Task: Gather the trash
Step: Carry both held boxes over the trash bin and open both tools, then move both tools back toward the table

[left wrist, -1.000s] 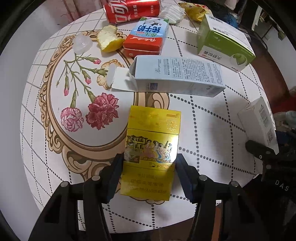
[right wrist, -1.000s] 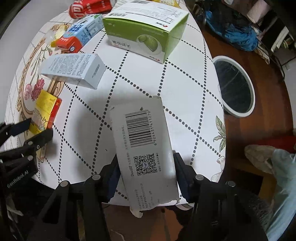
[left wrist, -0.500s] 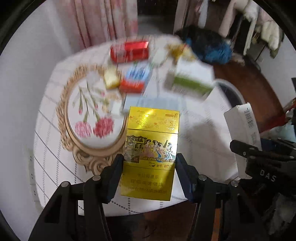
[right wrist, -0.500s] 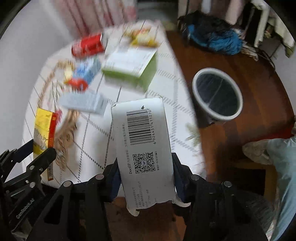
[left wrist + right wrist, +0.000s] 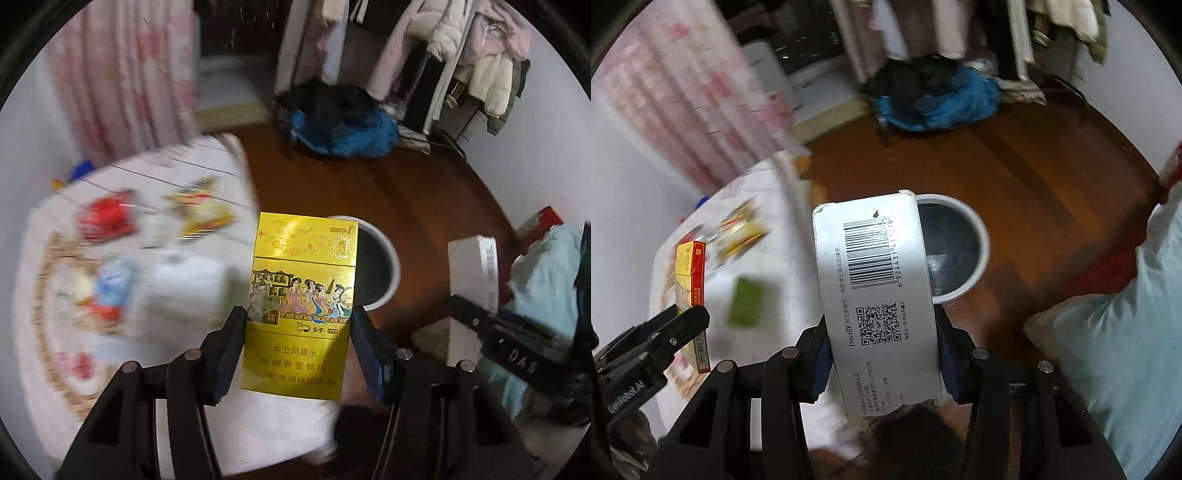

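beyond the table's (image 5: 229,435) right edge, on the brown wooden floor (image 5: 1052,177), stands a round white bin (image 5: 979,236) with a dark inside; nothing lies between it and either held box. a blue bundle (image 5: 343,133) sits further back on the floor, with pale garments (image 5: 480,66) hanging behind it. on the table a red can (image 5: 105,219), a yellow wrapper (image 5: 201,210) and a green-sided box (image 5: 746,302) show only as blurred shapes. the left gripper (image 5: 297,336) clamps a flat, glossy gold cigarette pack (image 5: 303,295) between its dark fingers, the pack's top overlapping the bin's left rim. the right gripper (image 5: 884,350) pinches a long white cardboard box (image 5: 877,295) with a barcode and torn lower end, its far end covering the bin's left rim.
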Demonstrator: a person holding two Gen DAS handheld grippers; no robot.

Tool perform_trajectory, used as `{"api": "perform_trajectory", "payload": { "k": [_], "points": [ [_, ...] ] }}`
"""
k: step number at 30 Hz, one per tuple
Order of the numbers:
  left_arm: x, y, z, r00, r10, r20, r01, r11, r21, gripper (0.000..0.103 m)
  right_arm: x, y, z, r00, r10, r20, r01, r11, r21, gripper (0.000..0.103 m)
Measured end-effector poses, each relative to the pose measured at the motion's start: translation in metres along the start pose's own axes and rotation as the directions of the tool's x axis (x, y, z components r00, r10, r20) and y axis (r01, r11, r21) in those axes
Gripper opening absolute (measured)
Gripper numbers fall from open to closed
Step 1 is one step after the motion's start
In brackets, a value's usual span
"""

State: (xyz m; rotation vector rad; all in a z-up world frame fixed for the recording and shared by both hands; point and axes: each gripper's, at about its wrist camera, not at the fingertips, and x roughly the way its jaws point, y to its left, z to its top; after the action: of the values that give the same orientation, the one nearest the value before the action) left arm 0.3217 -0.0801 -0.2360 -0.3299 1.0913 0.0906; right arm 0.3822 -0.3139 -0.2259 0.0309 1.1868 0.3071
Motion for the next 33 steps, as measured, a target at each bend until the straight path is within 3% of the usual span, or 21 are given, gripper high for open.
{"api": "perform_trajectory", "payload": {
  "k": [4, 11, 13, 17, 18, 19, 20, 21, 22, 27, 33],
  "points": [
    [0.077, -0.028, 0.039, 0.988, -0.095, -0.121, 0.088, 0.994, -0.063, 0.054, 0.069, -0.048, 0.033, 0.997, -0.009, -0.072, 0.014, 0.997, 0.07, 0.05],
    [0.194, -0.058, 0.086, 0.951, -0.155, -0.267, 0.128, 0.985, -0.116, 0.054, 0.179, -0.104, 0.067, 0.984, 0.017, -0.177, 0.013, 0.985, 0.171, 0.05],
    [0.21, -0.063, 0.093, 0.943, -0.165, -0.288, 0.134, 0.983, -0.125, 0.054, 0.196, -0.112, 0.071, 0.982, 0.021, -0.187, 0.014, 0.983, 0.184, 0.05],
    [0.228, -0.068, 0.104, 0.944, -0.139, -0.3, 0.109, 0.988, -0.113, 0.056, 0.229, -0.123, 0.081, 0.977, 0.046, -0.208, -0.001, 0.977, 0.211, 0.052],
    [0.225, -0.07, 0.103, 0.947, -0.136, -0.292, 0.107, 0.988, -0.113, 0.062, 0.239, -0.126, 0.083, 0.975, 0.045, -0.219, 0.004, 0.976, 0.218, 0.06],
    [0.225, -0.069, 0.104, 0.952, -0.115, -0.282, 0.088, 0.99, -0.106, 0.075, 0.245, -0.133, 0.082, 0.973, 0.05, -0.223, 0.002, 0.974, 0.225, 0.081],
    [0.224, -0.069, 0.103, 0.959, -0.086, -0.271, 0.063, 0.994, -0.093, 0.083, 0.249, -0.134, 0.08, 0.973, 0.054, -0.225, -0.001, 0.974, 0.227, 0.092],
    [0.225, -0.069, 0.103, 0.963, -0.064, -0.263, 0.045, 0.996, -0.077, 0.097, 0.251, -0.136, 0.079, 0.973, 0.043, -0.226, 0.01, 0.974, 0.226, 0.1],
    [0.225, -0.069, 0.1, 0.966, -0.04, -0.257, 0.026, 0.998, -0.059, 0.101, 0.251, -0.137, 0.078, 0.975, 0.026, -0.219, 0.023, 0.976, 0.217, 0.1],
    [0.216, -0.069, 0.081, 0.966, 0.146, -0.212, -0.133, 0.988, 0.073, 0.101, 0.25, -0.135, 0.066, 0.97, -0.061, -0.234, 0.1, 0.982, 0.158, 0.1],
    [0.213, -0.068, 0.064, 0.956, 0.192, -0.221, -0.174, 0.98, 0.098, 0.101, 0.239, -0.127, 0.053, 0.961, -0.126, -0.246, 0.159, 0.98, 0.122, 0.1]
  ]
}}
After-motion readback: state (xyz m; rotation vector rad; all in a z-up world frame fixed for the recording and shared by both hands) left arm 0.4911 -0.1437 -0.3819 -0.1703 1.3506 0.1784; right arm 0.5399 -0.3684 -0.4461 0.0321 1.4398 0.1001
